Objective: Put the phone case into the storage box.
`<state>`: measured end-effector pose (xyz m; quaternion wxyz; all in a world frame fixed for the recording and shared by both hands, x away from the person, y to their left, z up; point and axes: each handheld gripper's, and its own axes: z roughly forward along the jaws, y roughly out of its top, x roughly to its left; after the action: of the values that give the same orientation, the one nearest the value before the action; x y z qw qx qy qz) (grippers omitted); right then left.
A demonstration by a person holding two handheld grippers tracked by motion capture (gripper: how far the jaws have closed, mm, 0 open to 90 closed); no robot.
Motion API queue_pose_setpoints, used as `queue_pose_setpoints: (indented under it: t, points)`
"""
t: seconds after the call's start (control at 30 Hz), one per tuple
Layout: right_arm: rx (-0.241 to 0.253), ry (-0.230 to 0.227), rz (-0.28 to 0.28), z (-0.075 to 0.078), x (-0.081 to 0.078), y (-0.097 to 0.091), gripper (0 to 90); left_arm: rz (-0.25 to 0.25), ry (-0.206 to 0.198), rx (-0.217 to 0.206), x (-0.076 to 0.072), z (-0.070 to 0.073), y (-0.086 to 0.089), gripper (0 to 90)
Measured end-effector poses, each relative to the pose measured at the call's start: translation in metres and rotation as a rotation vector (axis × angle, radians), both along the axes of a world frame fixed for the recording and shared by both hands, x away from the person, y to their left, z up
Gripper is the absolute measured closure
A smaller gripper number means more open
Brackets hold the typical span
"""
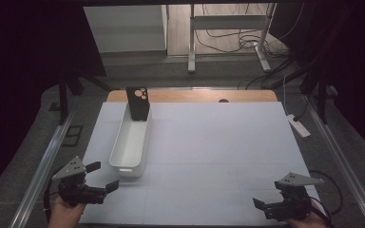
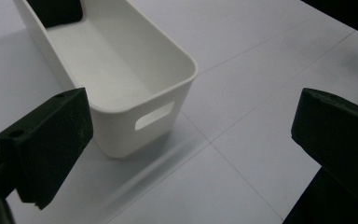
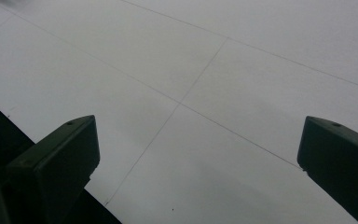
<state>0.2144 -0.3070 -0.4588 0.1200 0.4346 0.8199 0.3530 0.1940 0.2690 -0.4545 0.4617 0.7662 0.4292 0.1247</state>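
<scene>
Two grippers are held wide apart-jawed and empty: the left gripper [image 1: 102, 176] just beside the white bin [image 1: 129, 142], the right gripper [image 1: 261, 204] well apart.

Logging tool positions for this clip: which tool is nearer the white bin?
Left. The left tool sits just off the near end of the white bin, jaws open toward it. The right tool is far across the table at the near right corner.
</scene>
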Motion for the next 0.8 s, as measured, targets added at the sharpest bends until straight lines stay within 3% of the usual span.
queue_pose_setpoints:
  t: [0.37,0.8]
  points:
    - [0.001,0.000,0.001,0.000,0.000,0.000,0.0,0.026,0.008,0.033,-0.012,-0.006,0.000,0.0]
    - [-0.002,0.000,0.003,0.000,0.000,0.000,0.0,0.041,0.055,0.062,-0.021,-0.019,-0.002,0.0]
